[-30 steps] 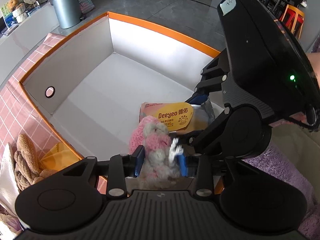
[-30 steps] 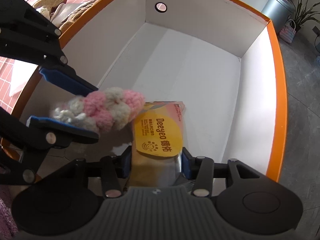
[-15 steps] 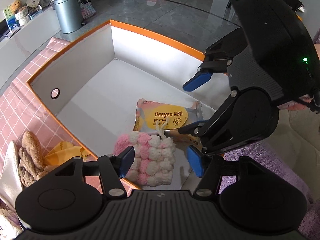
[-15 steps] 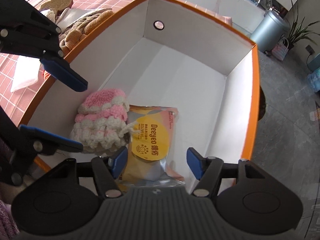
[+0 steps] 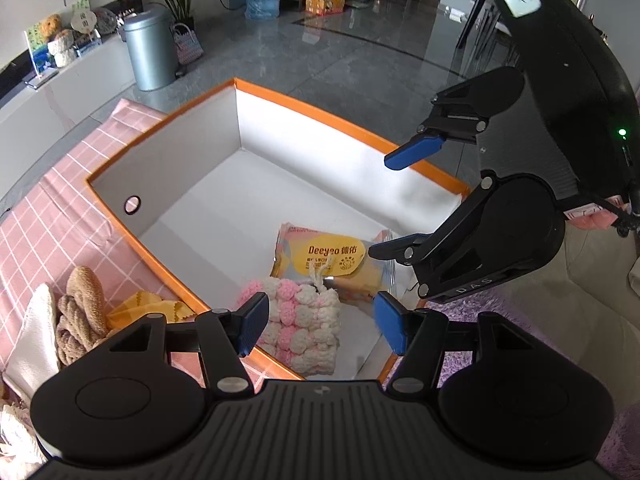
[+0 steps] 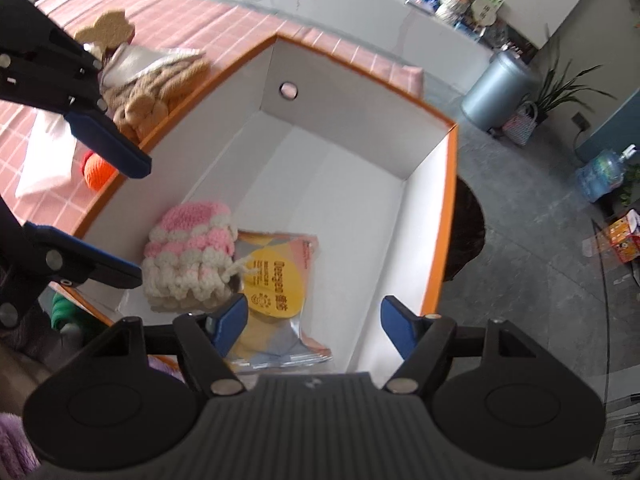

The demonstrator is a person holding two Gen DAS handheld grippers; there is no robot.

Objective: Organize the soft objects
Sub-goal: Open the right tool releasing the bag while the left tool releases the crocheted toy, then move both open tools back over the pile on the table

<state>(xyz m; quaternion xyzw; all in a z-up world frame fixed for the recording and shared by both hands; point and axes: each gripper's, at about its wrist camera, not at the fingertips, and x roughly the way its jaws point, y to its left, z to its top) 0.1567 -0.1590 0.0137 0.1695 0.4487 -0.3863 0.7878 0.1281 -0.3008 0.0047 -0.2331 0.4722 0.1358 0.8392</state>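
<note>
From the left wrist view, going left to right: a white cloth (image 5: 34, 332) and a brown rope toy (image 5: 78, 316) lie on the pink checked desk (image 5: 60, 216), with a yellow cloth (image 5: 140, 308) just beside the box's orange rim. The box (image 5: 192, 168) is white inside and has a round hole in its left wall. On its floor, at the near end, lies the pink-and-white pouch (image 5: 304, 328), and just beyond it the yellow packet (image 5: 332, 258); the pouch's cord lies over the packet's edge. The left tongs (image 5: 320, 330) hang above the pouch, jaws wide, nothing between the pads. To the right, the right tongs (image 5: 394, 204) stand over the packet, jaws opening and empty. Only this view shows purple plush (image 5: 472, 304) beyond the box's right corner, and a water bottle and bin on the grey floor behind.

The right wrist view shows more of the desk on the left: a tan sponge shape (image 6: 106, 32), the rope toy (image 6: 160, 84), an orange ball (image 6: 98, 170) and something green (image 6: 62, 312), all outside the box (image 6: 436, 216). The left tongs (image 6: 120, 220) reach in from the left edge, spread apart over the pouch (image 6: 188, 256). The packet (image 6: 276, 284) touches the pouch's right side and lies below the right tongs (image 6: 314, 326), clear of both blue pads. The far two thirds of the box floor is bare.
</note>
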